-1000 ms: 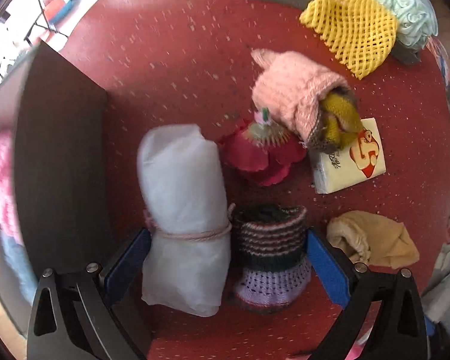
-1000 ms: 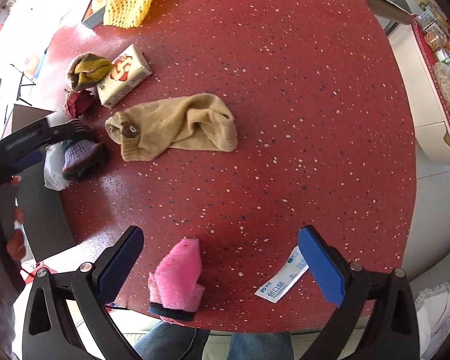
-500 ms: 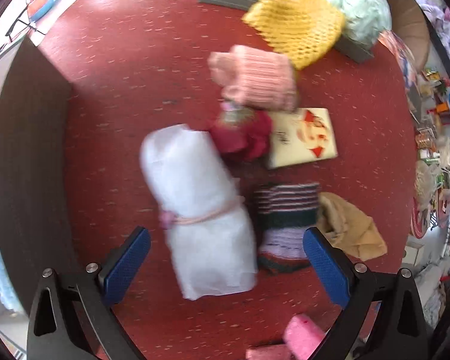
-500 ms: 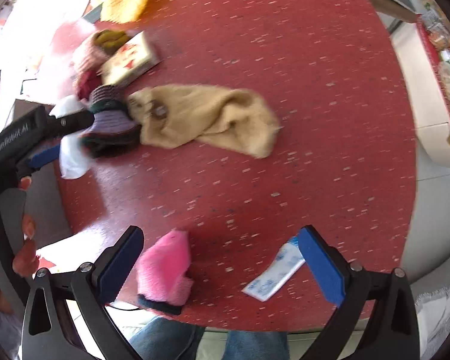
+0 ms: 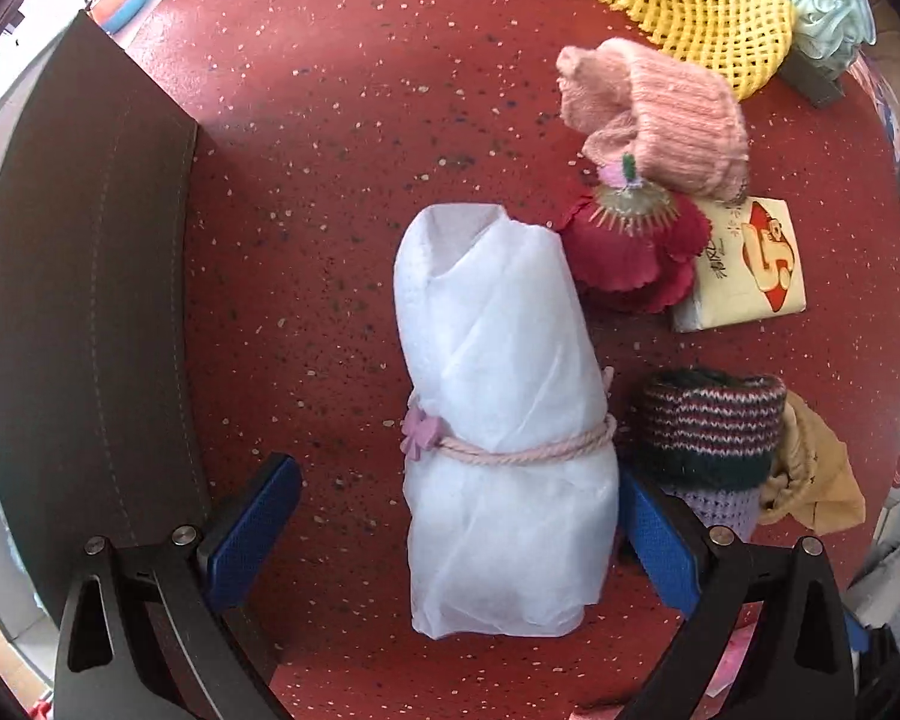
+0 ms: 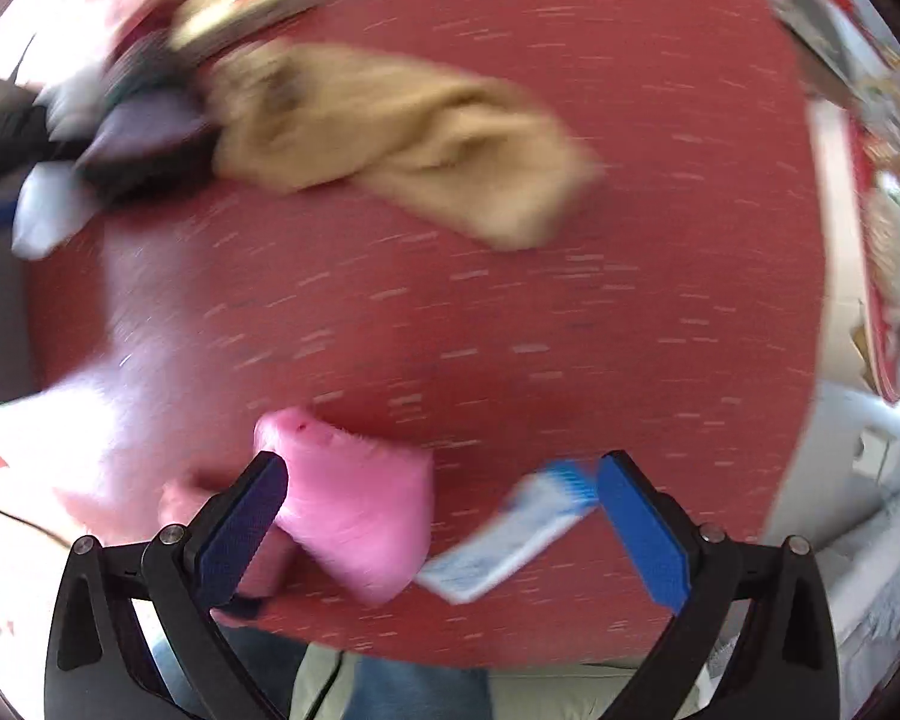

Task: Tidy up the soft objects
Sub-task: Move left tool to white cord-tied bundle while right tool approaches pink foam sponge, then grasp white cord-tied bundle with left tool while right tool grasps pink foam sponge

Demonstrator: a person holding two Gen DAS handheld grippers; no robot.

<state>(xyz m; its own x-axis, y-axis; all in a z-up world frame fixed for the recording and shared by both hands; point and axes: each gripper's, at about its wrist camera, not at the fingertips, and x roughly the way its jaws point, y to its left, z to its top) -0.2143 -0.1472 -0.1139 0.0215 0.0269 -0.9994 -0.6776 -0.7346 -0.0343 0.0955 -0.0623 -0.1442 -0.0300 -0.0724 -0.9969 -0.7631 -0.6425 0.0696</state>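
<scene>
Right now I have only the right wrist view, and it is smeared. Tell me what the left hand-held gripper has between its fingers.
Observer: A white cloth roll tied with a pink cord. The left hand-held gripper is open around it.
Operator: Say where the striped knit piece sits.
Observer: The striped knit piece lies outside the gripper, against the tan sock.
Operator: Report what lies beyond the roll.
Observer: A red fabric flower, partly under a pink knit hat.

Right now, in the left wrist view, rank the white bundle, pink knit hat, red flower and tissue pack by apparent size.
1. white bundle, though nearest the camera
2. pink knit hat
3-4. red flower and tissue pack: look alike, not ranked
</scene>
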